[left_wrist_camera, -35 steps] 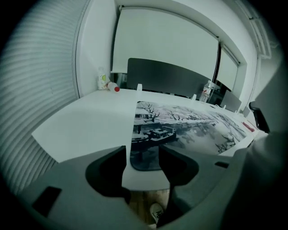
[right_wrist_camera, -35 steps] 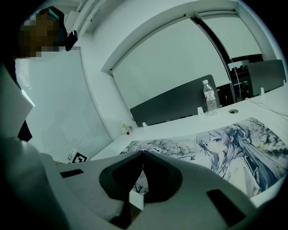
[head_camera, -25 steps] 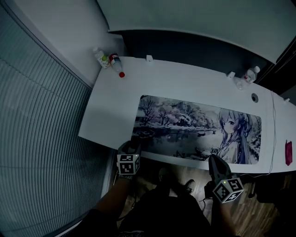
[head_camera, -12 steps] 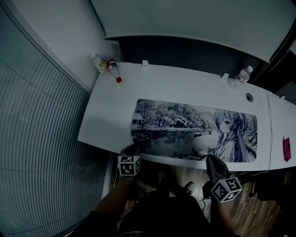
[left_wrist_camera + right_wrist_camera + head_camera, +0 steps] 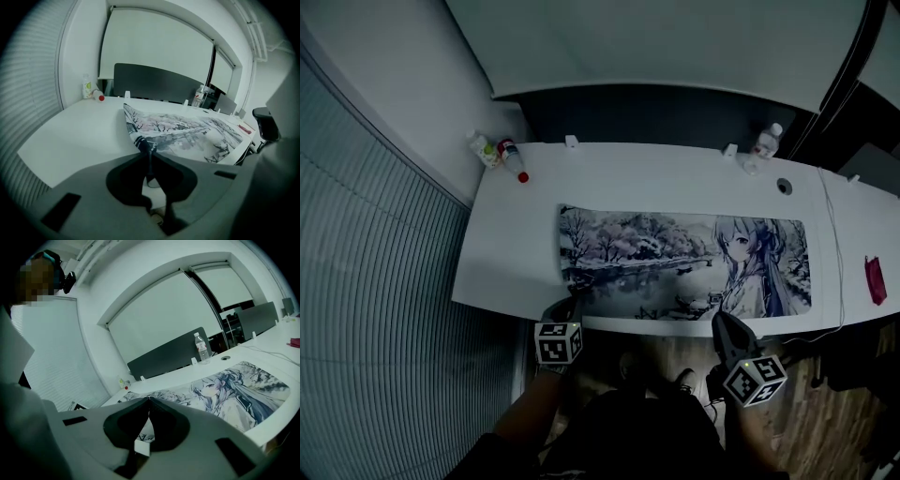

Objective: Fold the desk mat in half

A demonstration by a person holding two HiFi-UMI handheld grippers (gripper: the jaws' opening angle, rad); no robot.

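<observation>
The desk mat (image 5: 675,262), printed with a wintry landscape and an anime figure, lies lengthwise on the white desk (image 5: 506,244). My left gripper (image 5: 570,305) is at its near left corner. In the left gripper view the jaws (image 5: 149,150) are closing and pinch that corner, which rises off the desk while the rest of the mat (image 5: 187,133) lies flat. My right gripper (image 5: 719,321) sits at the mat's front edge, right of the middle. Its tips (image 5: 149,400) meet on that edge, and the mat (image 5: 234,390) stretches away beyond them.
Two small bottles (image 5: 487,150) stand at the desk's back left corner and a water bottle (image 5: 766,141) at the back right. A cable (image 5: 834,253) and a red item (image 5: 875,279) lie right of the mat. A dark partition (image 5: 656,112) lines the far edge, and blinds (image 5: 375,309) hang at the left.
The left gripper's jaws have closed on the mat's near left corner, and that end now curls up slightly. The right gripper has stayed at the front edge. The head view has shifted.
</observation>
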